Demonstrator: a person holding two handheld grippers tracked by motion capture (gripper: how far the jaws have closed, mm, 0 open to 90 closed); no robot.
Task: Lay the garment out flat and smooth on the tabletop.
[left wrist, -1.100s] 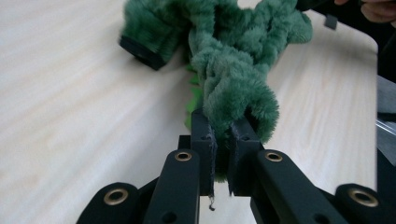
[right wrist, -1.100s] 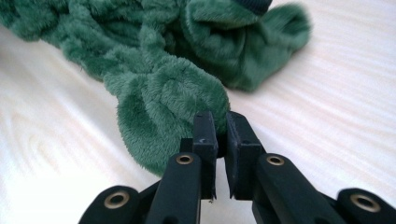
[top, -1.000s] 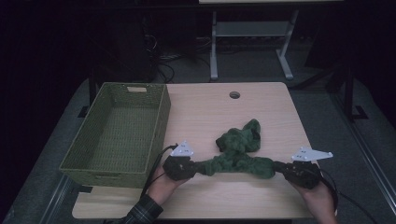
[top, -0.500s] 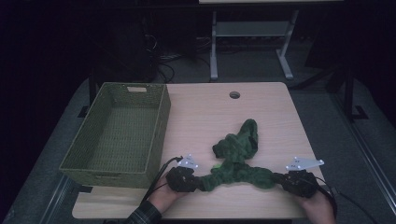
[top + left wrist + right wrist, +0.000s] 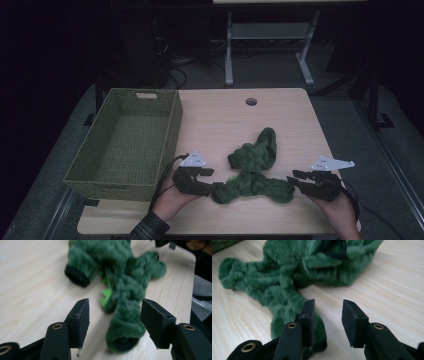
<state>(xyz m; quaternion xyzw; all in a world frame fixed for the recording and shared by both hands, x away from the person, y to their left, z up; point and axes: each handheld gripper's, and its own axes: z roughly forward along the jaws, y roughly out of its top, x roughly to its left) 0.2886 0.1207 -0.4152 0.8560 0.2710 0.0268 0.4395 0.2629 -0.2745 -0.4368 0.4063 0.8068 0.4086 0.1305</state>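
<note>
Both grippers are down at the near edge of the pale wooden table [image 5: 220, 120], one at each end of the fuzzy dark green plush garment [image 5: 252, 172]. The left gripper [image 5: 113, 322] has just been opening its jaws; they stand wide now, and a furry sleeve end with a black cuff [image 5: 125, 343] lies between them on the wood, clear of both pads. Beyond those jaws the garment bunches up, with a bright green zigzag trim [image 5: 106, 293] peeking out just past the left pad and a second black-cuffed end [image 5: 76, 277] farther off.

Over to the right gripper [image 5: 327, 315]: its jaws have also just been opening, with bare table in the gap. The other furry sleeve end [image 5: 294, 320] lies against the outer side of its left jaw, not between the pads.

In the high view, the woven olive-green rectangular basket [image 5: 125, 140] sits just beside the left gripper [image 5: 212, 184], on its outer side, while the right gripper [image 5: 295, 179] sits at the garment's far end.
</note>
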